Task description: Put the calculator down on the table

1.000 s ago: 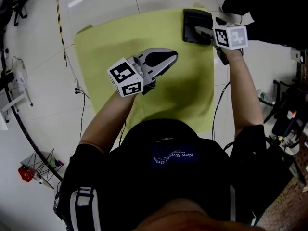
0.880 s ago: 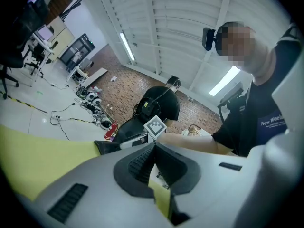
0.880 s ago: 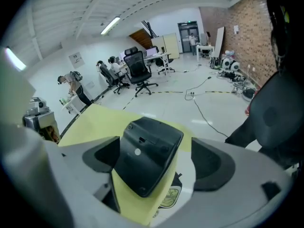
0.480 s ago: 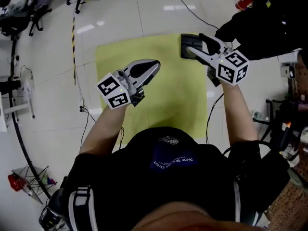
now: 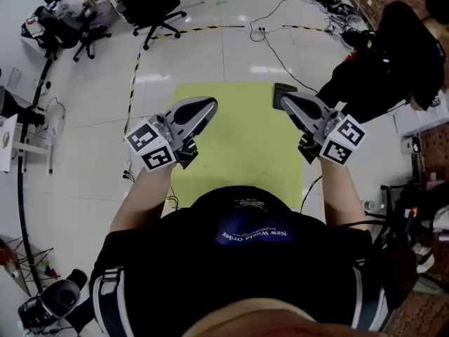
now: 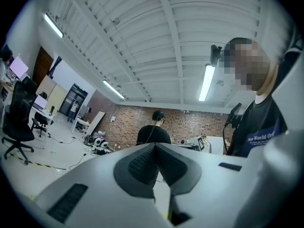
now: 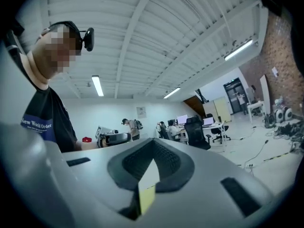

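Calculator [image 5: 279, 88] on table [image 5: 231, 146], apart below right gripper [image 5: 286, 101], fingers [image 5: 303, 109] just closed, empty.

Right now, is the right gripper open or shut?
Shut, having just closed: in the right gripper view, the right gripper has its tips together with nothing between them.

Black T-shirt [image 5: 238, 272] with blue print [image 5: 251, 232]; grey left tool [image 5: 207, 107] and right tool [image 5: 285, 101] bear black-and-white marker cubes [image 5: 151, 146].

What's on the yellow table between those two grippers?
Nothing: the head view shows bare yellow table between the left gripper and the right gripper. The calculator shows by the right one's tip.
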The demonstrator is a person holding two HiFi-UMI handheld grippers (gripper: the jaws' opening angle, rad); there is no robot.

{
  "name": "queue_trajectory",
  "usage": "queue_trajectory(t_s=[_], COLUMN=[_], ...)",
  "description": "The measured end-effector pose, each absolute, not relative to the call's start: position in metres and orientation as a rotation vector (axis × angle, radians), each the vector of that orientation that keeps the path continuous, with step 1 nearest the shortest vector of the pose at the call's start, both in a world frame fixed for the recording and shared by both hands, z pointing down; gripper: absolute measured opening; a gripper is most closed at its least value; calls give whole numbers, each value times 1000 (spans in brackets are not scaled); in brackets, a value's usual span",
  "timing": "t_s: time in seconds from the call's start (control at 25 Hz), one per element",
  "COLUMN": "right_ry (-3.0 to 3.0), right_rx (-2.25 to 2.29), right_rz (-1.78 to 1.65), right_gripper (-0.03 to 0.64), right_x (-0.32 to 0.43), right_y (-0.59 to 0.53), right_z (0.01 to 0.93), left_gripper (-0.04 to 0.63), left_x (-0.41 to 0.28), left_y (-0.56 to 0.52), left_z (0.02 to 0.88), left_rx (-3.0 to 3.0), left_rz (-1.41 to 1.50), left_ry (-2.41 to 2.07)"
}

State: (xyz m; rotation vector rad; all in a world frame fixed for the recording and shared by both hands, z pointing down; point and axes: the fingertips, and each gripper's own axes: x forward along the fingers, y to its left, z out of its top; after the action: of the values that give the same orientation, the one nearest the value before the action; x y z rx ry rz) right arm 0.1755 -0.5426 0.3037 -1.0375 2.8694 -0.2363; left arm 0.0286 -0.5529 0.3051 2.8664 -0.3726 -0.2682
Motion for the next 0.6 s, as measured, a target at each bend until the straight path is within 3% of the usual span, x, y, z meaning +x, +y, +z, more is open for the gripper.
queue_trajectory(t_s=[0.6], right_ry=[2920], right_rx=[-881], right_rz=[-450], right_gripper=[-12], right_x=[104], right_y=[-446], right_z=[350], left_gripper=[6], left_x=[-38], left_y=[-448], left_z=[341], left_rx=[2766], left_rz=[-295], left_ry=[-462])
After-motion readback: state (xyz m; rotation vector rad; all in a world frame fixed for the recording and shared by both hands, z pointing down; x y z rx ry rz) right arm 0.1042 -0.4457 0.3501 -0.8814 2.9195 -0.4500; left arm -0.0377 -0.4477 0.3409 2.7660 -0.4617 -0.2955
